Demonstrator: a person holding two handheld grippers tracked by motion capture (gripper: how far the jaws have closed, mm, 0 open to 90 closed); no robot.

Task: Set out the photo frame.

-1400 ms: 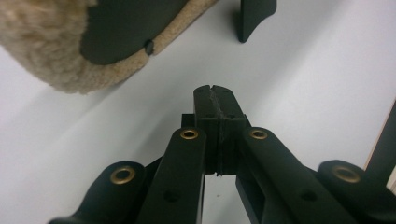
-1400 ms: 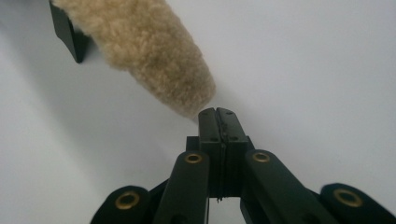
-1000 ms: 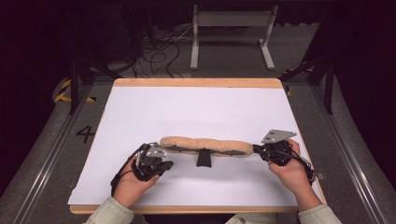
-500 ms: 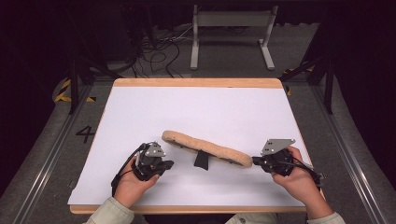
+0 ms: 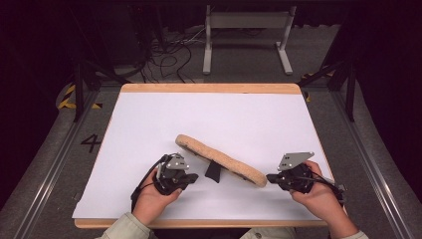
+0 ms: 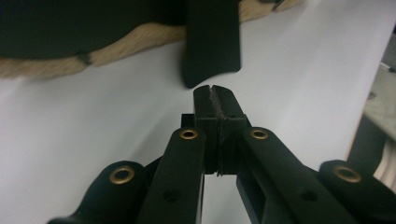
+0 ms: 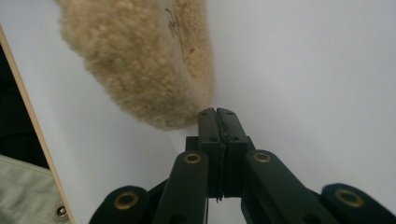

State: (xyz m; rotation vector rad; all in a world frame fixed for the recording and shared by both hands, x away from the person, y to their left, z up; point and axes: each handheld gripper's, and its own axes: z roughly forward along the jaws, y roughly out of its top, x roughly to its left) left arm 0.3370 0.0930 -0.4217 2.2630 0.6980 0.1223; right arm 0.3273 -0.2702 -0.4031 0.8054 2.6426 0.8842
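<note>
A: High view: the long fleece pad (image 5: 221, 160) lies slantwise on the white sheet of the bench (image 5: 149, 89), one end toward ten o'clock, the other toward four o'clock, with a black strap (image 5: 214, 171) sticking out from its near edge about midway.

B: And the grippers?

A: The left gripper (image 5: 191, 177) sits at about eight o'clock from the pad, its fingers (image 6: 205, 100) pressed together on nothing, tips just short of the strap (image 6: 211, 42) in the left gripper view. The right gripper (image 5: 270, 177) is at the four o'clock end, fingers (image 7: 208, 122) likewise closed and empty, tips right at the woolly edge (image 7: 140, 60), touching or nearly so.

B: So they look to be nudging the pad around?

A: That's my reading: pushing with closed tips. To do it well, I'd keep both tips low on the sheet, press against the pad's edge instead of riding over the fleece, and move the two ends evenly so it doesn't pivot about the strap.

B: Risks?

A: The soft pile may give, letting a tip slide over it.
</note>
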